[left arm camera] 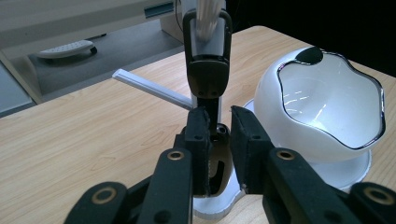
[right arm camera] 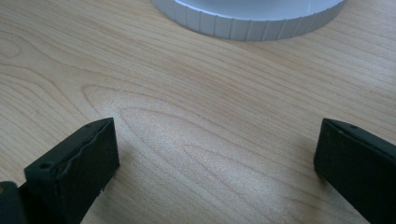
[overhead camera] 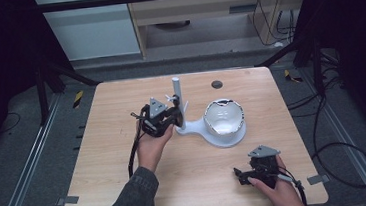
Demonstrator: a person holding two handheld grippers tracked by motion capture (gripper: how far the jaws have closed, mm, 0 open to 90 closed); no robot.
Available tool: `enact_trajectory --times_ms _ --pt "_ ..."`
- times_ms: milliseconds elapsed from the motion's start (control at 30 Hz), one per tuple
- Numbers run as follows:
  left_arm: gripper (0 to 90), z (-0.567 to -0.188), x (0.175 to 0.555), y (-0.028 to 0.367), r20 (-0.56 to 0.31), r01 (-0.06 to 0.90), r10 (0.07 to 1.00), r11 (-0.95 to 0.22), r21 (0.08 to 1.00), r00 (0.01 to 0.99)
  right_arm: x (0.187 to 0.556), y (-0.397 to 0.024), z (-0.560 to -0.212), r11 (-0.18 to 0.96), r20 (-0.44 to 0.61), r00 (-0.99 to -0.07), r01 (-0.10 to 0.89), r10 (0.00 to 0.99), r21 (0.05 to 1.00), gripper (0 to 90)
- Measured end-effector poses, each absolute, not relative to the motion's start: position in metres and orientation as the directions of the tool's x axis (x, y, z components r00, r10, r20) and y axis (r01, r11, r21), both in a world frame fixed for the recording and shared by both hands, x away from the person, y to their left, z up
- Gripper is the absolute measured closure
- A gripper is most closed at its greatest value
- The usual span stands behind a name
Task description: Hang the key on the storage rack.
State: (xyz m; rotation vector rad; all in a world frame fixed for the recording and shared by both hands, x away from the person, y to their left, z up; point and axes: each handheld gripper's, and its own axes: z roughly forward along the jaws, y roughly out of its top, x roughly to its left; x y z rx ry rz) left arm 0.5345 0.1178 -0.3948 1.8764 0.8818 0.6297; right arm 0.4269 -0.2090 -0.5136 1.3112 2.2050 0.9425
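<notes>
A: High view check: you're holding the left gripper (overhead camera: 172, 115) against the white upright post (overhead camera: 177, 91) of the white plastic stand with its round base (overhead camera: 201, 130), mid-table. Right gripper (overhead camera: 241, 174) is sitting low near the front right edge of the light wooden table (overhead camera: 115, 154), well apart from the stand.

B: Left claw state?

A: Left gripper view is showing your black jaws narrowed to a slim gap, sitting on either side of a black lever-like piece (left arm camera: 208, 74) low on the post. Can't tell whether the pads are actually touching it.

B: Bowl?

A: Glossy white bowl with the wavy dark-trimmed rim (overhead camera: 224, 117) is resting on the stand's round base, just right of the post. In the left gripper view it's sitting just right of your jaws (left arm camera: 322, 107). A thin white rod (left arm camera: 152, 88) is sticking out sideways from the post.

B: Right claw?

A: Spread wide. Right gripper view is showing bare wood between the jaws and the ribbed white edge of the base (right arm camera: 247, 21) ahead.
</notes>
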Motion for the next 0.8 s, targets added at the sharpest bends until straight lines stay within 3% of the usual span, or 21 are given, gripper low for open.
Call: enact_trajectory --times_ms 400,767,800 --pt "68.5 -0.393 0.523 0.122 0.065 0.309 0.783 -0.318 0.896 0.618 0.427 -0.209 -0.514 0.329 -0.002 -0.475 0.606 0.880 0.724 0.3" --pt "46.4 -0.391 0.511 0.125 0.090 0.309 0.759 -0.366 0.878 0.645 0.427 -0.209 -0.514 0.329 -0.002 -0.476 0.606 0.880 0.724 0.3" --pt "40.3 -0.391 0.508 0.122 0.140 0.288 0.741 -0.419 0.861 0.657 0.427 -0.209 -0.514 0.329 -0.002 -0.476 0.606 0.880 0.724 0.4"
